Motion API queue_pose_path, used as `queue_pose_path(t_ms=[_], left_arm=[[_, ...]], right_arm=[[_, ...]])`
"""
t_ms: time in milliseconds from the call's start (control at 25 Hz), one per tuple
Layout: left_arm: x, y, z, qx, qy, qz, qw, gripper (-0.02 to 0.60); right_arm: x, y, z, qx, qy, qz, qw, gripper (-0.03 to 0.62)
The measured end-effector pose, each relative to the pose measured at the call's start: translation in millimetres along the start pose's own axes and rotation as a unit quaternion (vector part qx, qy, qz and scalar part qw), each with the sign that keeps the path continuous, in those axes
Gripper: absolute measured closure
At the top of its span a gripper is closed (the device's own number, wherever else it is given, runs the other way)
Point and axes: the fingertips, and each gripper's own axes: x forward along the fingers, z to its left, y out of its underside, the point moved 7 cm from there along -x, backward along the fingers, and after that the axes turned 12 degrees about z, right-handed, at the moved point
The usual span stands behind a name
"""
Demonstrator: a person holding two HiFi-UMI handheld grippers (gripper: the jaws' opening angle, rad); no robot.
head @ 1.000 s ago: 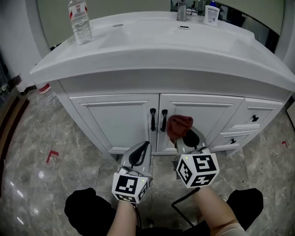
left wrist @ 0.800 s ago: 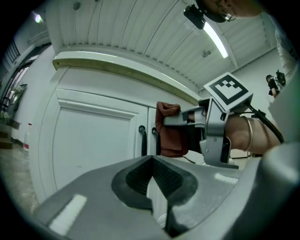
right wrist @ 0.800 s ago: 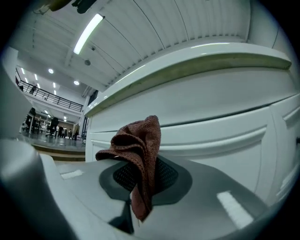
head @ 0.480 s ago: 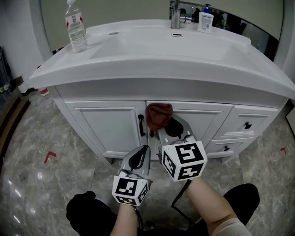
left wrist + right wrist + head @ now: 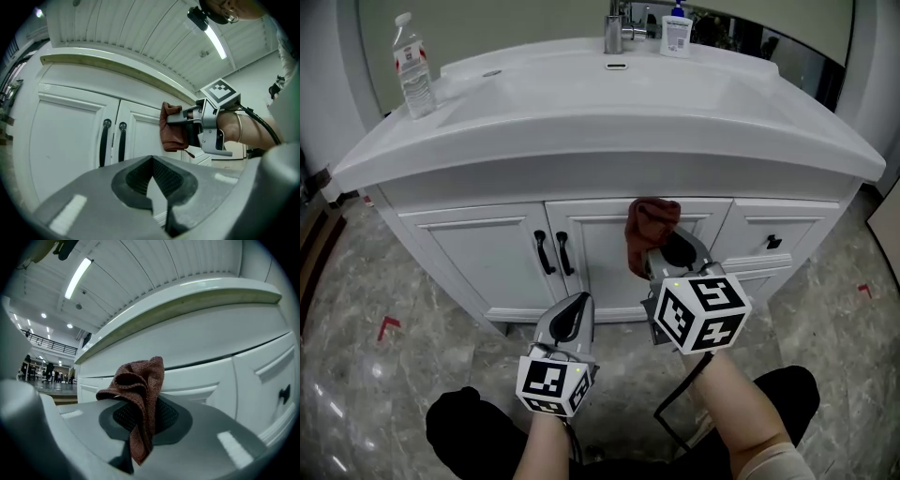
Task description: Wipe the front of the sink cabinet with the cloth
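Observation:
A bunched reddish-brown cloth is pressed against the upper part of the white sink cabinet's right door, with my right gripper shut on it. In the right gripper view the cloth sticks up from between the closed jaws, right in front of the cabinet front. My left gripper hangs lower, in front of the cabinet base, shut with nothing between its jaws. The left gripper view shows the two black door handles and the cloth held by my right gripper.
A drawer stack with black knobs sits to the right of the doors. The white counter edge overhangs the cabinet. A water bottle and a soap bottle stand on top. The floor is grey marble tile; my knees are below.
My right gripper has carried the cloth rightward across the cabinet front, from beside the door handles to the right door's upper right. The left gripper has barely moved.

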Motion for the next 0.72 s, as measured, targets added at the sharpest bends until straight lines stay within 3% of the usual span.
queue_pose_path(t_ms=[360,720], left_arm=[[-4,0,-32,0.04,0.025,0.01,0.9989,0.58],[-30,-6,-32,0.063,0.0,0.008,0.998,0.58]], right_arm=[[-41,4,-68,0.012,0.087,-0.004,0.996,0.513],[-69,10,-88,0.025,0.112,0.0,0.993,0.514]])
